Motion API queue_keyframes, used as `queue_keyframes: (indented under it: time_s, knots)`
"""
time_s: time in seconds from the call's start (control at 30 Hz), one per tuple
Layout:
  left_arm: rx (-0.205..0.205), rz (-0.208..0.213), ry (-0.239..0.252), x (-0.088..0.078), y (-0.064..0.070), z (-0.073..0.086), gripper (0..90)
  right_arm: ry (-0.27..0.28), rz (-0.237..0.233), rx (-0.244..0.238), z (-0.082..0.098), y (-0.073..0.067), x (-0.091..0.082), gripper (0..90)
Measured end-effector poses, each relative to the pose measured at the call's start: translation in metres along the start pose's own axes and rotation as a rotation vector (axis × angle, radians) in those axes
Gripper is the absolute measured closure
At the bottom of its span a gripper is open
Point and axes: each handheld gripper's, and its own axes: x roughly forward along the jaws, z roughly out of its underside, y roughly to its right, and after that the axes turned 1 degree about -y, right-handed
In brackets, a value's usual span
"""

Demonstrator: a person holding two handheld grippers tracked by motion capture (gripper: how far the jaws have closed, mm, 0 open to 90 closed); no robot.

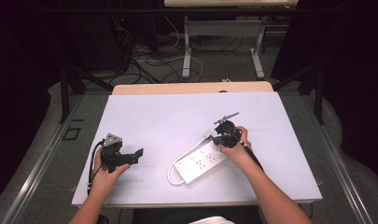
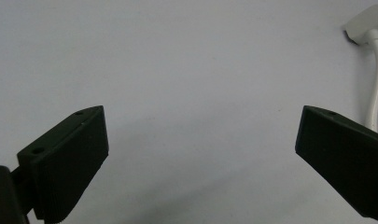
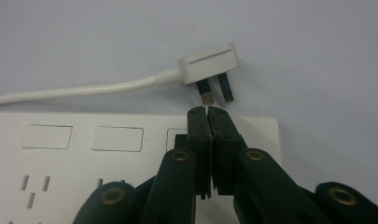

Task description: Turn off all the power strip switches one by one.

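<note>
Now, right gripper (image 3: 209,112) pressed together over glossy white slab power strip (image 3: 84,154), left gripper (image 2: 200,140) spread above matte table (image 2: 177,56).

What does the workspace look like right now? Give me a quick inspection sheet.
Surface: white table top, flat, bare apart from the job's things.
Job's things: white power strip lies at an angle in front of the right hand; its own white plug lies on the table just past the strip's end, pins bare, not in a socket.
Clutter: nothing seen.
Grippers: left claw open, nothing between its jaws, resting at the table's left. Right claw shut, over the strip's end, tips close to the plug's pins; contact cannot be told.
Cables: strip's white cord loops round its near end; loose cables on the floor.
Surroundings: desk legs beyond the table, dark curtains at the sides.
</note>
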Motion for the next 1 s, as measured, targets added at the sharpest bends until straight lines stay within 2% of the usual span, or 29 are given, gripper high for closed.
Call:
queue_keyframes:
  time_s: [0.07, 0.2, 0.53, 0.57, 0.6, 0.7, 1.0]
  knots:
    - [0.001, 0.003, -0.009, -0.0005, -0.0001, -0.0004, 2.3, -0.021, 0.026, -0.002, -0.0003, -0.0010, -0.0013, 89.9]
    - [0.002, -0.002, 0.001, 0.0004, 0.0004, -0.0001, 2.4, -0.016, 0.029, -0.010, 0.0006, -0.0015, -0.0011, 90.0]
    - [0.003, -0.001, 0.001, 0.0003, 0.0004, -0.0001, 2.4, -0.014, 0.010, 0.007, 0.0026, 0.0034, -0.0004, 90.0]
    - [0.002, -0.001, 0.001, 0.0004, 0.0004, -0.0001, 2.3, 0.011, 0.005, 0.016, 0.0035, 0.0032, 0.0010, 90.0]
    - [0.001, -0.002, 0.002, 0.0005, 0.0004, -0.0001, 2.3, -0.005, 0.016, 0.009, 0.0032, 0.0035, -0.0001, 90.0]
    - [0.001, 0.000, 0.002, 0.0005, 0.0007, -0.0002, 2.4, 0.002, 0.025, -0.006, 0.0041, 0.0020, -0.0001, 90.0]
    - [0.003, 0.004, -0.001, 0.0015, 0.0003, -0.0006, 2.4, -0.001, 0.025, 0.022, 0.0084, 0.0049, -0.0054, 89.5]
